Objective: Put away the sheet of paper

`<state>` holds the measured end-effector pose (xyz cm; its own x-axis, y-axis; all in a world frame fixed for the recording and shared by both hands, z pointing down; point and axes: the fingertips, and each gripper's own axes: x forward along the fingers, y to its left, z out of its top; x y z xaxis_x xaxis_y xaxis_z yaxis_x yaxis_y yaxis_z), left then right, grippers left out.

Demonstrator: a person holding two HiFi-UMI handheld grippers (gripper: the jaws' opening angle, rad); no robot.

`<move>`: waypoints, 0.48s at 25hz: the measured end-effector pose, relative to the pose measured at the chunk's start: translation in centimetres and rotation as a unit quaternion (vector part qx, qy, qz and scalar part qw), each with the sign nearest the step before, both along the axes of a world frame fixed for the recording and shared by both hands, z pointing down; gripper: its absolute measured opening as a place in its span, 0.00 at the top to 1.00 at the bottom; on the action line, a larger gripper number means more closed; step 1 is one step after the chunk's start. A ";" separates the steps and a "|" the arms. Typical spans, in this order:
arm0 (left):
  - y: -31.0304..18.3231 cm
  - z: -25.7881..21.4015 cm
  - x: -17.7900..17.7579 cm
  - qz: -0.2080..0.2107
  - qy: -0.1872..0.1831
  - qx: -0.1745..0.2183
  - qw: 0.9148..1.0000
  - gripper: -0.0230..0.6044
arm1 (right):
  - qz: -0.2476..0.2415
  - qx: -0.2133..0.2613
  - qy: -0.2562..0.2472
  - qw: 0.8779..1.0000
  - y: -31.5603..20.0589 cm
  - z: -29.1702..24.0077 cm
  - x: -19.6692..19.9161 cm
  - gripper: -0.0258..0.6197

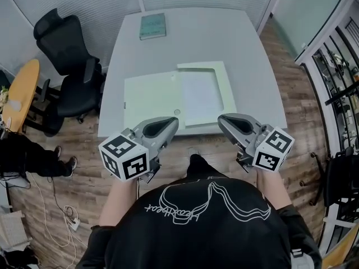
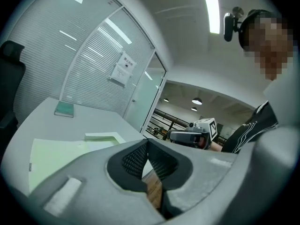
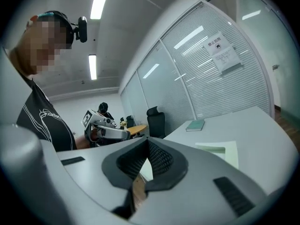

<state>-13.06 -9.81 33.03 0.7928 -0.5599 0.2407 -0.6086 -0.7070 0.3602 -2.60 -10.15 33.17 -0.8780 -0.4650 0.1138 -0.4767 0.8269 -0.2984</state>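
Pale green folder (image 1: 154, 100) lies open on the grey table (image 1: 224, 38), with the white sheet of paper (image 1: 200, 97) resting in its right half, inside the raised border; a teal book (image 1: 152, 26) sits near the far edge. Left gripper (image 1: 175, 120) and right gripper (image 1: 221, 119) hang by the table's near edge, neither touching the sheet. Each has its jaws pressed together on nothing.
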 end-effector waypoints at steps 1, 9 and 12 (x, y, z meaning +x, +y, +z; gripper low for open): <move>0.2 -0.3 0.1 0.002 -0.001 0.006 1.000 0.95 | -0.002 0.007 0.002 1.000 0.2 -0.3 -0.1 0.95; 1.0 -1.5 0.7 0.004 -0.005 0.029 1.000 0.95 | -0.007 0.020 0.011 1.000 0.9 -1.0 -0.3 0.95; 0.6 -1.4 0.9 0.001 -0.006 0.029 1.000 0.95 | -0.005 0.014 0.009 1.000 0.5 -0.7 -0.1 0.95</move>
<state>-12.18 -9.23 31.66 0.7911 -0.5717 0.2174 -0.6113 -0.7271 0.3124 -2.72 -9.70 32.42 -0.8804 -0.4595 0.1173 -0.4736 0.8394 -0.2666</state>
